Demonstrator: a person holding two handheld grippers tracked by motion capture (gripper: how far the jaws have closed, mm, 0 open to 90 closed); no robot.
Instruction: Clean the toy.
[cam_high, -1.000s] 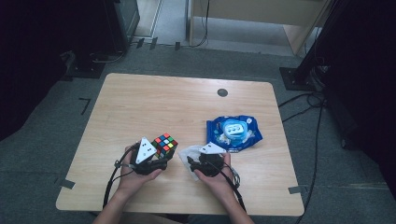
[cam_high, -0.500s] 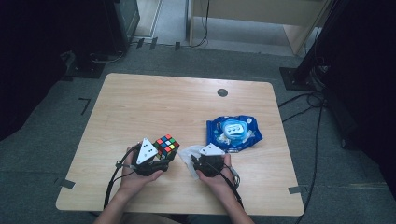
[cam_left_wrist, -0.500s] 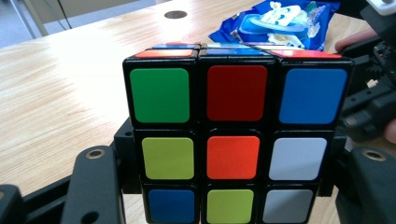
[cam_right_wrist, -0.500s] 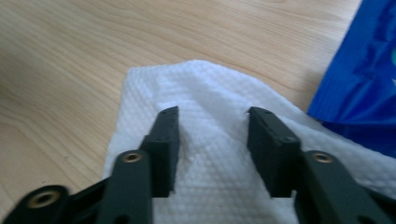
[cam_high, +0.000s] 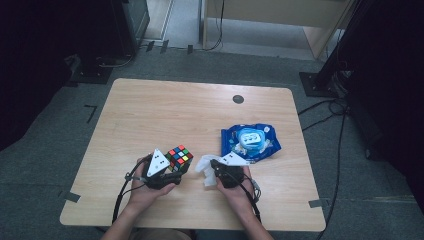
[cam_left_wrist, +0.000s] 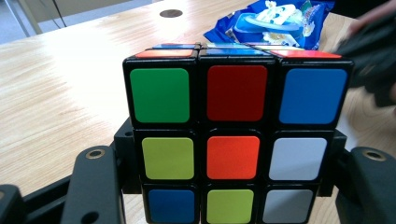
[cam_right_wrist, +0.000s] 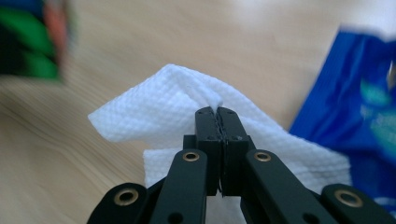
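A scrambled colour cube (cam_high: 179, 157) (cam_left_wrist: 233, 140) sits between the black jaws of my left gripper (cam_high: 172, 167) (cam_left_wrist: 231, 186), which is shut on its two sides near the table's front edge. To its right, my right gripper (cam_high: 212, 172) (cam_right_wrist: 222, 119) has just been closing and now pinches a fold of a white wet wipe (cam_high: 205, 167) (cam_right_wrist: 159, 100), the jaws pressed together on the cloth. The wipe lies crumpled on the wood between the two grippers. Behind the right gripper lies the blue wipe packet (cam_high: 251, 141) (cam_left_wrist: 271, 23) (cam_right_wrist: 345, 102) with its lid.
The wooden table (cam_high: 165, 115) stretches away beyond both hands, with a dark round grommet (cam_high: 238, 99) (cam_left_wrist: 171, 13) near its far edge. Cables (cam_high: 120, 197) trail from both grippers toward the front edge. Dark floor and equipment stands surround the table.
The right gripper's jaws have closed onto the white wipe and the hand shifted slightly. The left gripper with the cube has stayed put.
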